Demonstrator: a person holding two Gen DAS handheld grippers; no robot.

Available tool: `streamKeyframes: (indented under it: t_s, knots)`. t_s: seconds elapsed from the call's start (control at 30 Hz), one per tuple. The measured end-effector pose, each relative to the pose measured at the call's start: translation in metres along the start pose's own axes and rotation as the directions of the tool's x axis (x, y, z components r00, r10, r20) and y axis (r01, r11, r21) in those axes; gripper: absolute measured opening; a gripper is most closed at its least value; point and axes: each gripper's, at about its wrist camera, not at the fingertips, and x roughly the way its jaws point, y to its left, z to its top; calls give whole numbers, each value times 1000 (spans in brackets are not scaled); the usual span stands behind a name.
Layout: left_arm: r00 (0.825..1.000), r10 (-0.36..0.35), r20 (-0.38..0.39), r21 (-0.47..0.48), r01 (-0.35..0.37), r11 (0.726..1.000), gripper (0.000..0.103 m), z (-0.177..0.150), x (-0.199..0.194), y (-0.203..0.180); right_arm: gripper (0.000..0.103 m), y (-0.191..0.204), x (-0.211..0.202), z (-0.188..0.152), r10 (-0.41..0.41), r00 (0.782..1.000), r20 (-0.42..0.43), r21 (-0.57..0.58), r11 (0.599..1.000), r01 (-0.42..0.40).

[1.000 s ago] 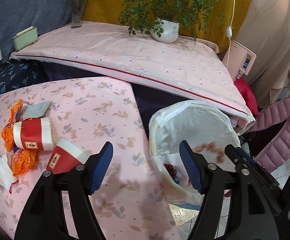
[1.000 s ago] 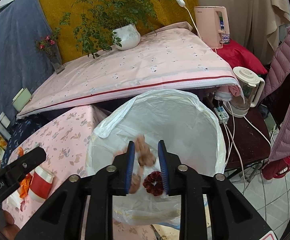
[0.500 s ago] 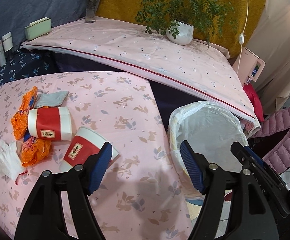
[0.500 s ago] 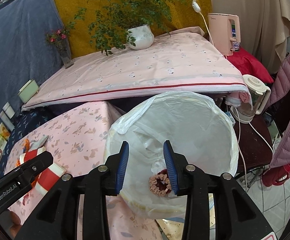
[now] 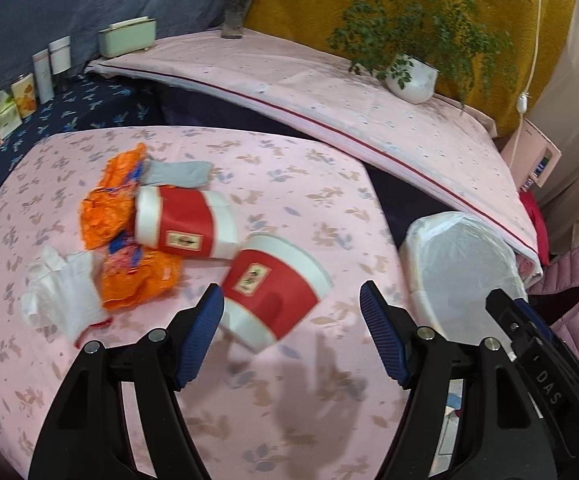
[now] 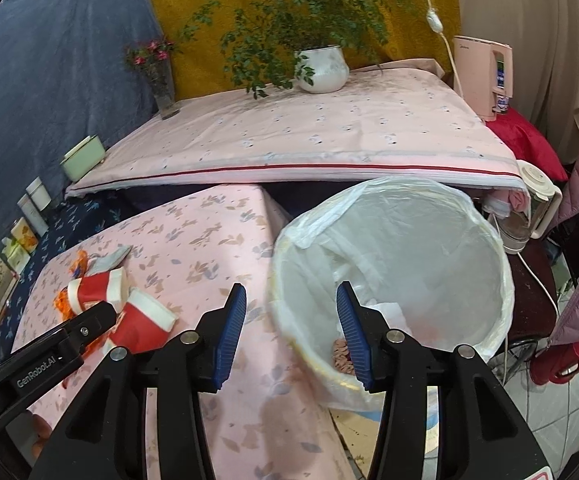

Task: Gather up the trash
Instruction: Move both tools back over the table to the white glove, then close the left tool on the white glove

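Trash lies before our left gripper [image 5: 291,334], whose jaws stand wide and empty: a tipped red cup [image 5: 273,288] sits just ahead between them, untouched. Beyond it we see a second red cup [image 5: 185,224], orange wrappers [image 5: 109,216] and a white tissue [image 5: 61,296] clustered on the bench [image 5: 289,184], with bare cloth toward its edge. Our right gripper [image 6: 291,332] is opening, nothing between its jaws, over the bench edge beside the lined bin [image 6: 429,240], which holds a pink scrunchie [image 6: 341,356].

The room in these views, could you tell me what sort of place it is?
Probably a lived-in home room: cloth-covered tables, a potted plant, and an electric kettle beside a lined trash bin.
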Motion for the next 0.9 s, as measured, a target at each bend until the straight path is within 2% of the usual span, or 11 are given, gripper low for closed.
streamKeyframes:
  t_s: [0.27, 0.33, 0.5, 0.7, 0.9]
  knots:
    - [997, 81, -8, -79, -82, 993, 67, -7, -5, 58, 46, 37, 3, -12, 45, 998, -33, -56, 997, -47]
    - [995, 98, -14, -105, -99, 990, 70, -10, -6, 74, 47, 46, 4, -15, 55, 998, -42, -68, 996, -58]
    - [987, 162, -16, -152, -162, 975, 73, -15, -11, 115, 55, 70, 7, -24, 78, 995, -60, -103, 991, -83]
    - [974, 225, -35, -204, -227, 952, 76, -23, -11, 160, 55, 97, 13, -34, 96, 991, -91, -146, 983, -109]
    - [967, 249, -61, -253, -256, 933, 76, -27, -8, 195, 55, 119, 19, -40, 108, 988, -114, -172, 977, -127]
